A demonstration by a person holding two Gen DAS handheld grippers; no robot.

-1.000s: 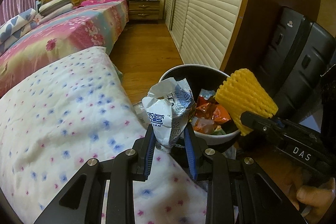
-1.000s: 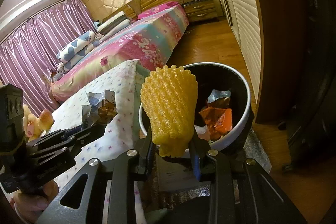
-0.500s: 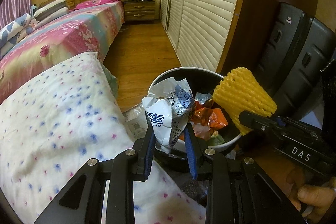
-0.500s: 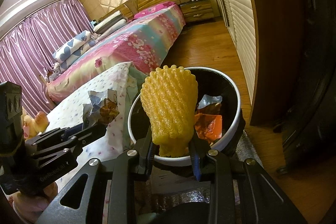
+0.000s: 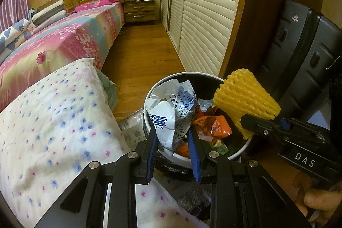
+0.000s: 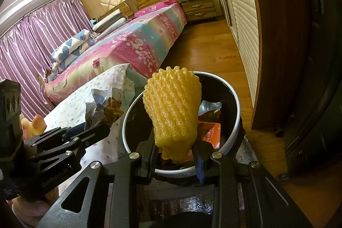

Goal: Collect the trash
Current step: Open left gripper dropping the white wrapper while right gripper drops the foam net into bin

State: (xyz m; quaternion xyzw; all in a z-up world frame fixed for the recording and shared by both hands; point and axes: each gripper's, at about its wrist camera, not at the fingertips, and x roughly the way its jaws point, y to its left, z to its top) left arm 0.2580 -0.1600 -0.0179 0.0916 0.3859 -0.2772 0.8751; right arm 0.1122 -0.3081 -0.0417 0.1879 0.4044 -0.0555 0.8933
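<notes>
My left gripper (image 5: 172,134) is shut on a crumpled white and blue wrapper (image 5: 171,112), held over the near rim of a round white bin (image 5: 149,95) with a dark inside. Orange snack packets (image 5: 211,125) lie in the bin. My right gripper (image 6: 175,146) is shut on a yellow foam fruit net (image 6: 173,108), which stands up over the bin (image 6: 234,121). In the left wrist view the net (image 5: 245,97) hangs over the bin's right rim, and a hand (image 5: 320,204) grips that tool. The right wrist view shows the wrapper (image 6: 104,104) at the bin's left edge.
A white quilt with small flowers (image 5: 53,131) lies to the left of the bin. Beyond it is a bed with a pink floral cover (image 5: 64,44). A dark suitcase (image 5: 299,52) stands on the right, by slatted wardrobe doors (image 5: 203,14). Wooden floor (image 5: 141,57) runs toward a nightstand (image 5: 140,12).
The left gripper has carried the wrapper rightward from above the quilt edge to above the bin's near rim. The bin has shifted slightly left in the right wrist view.
</notes>
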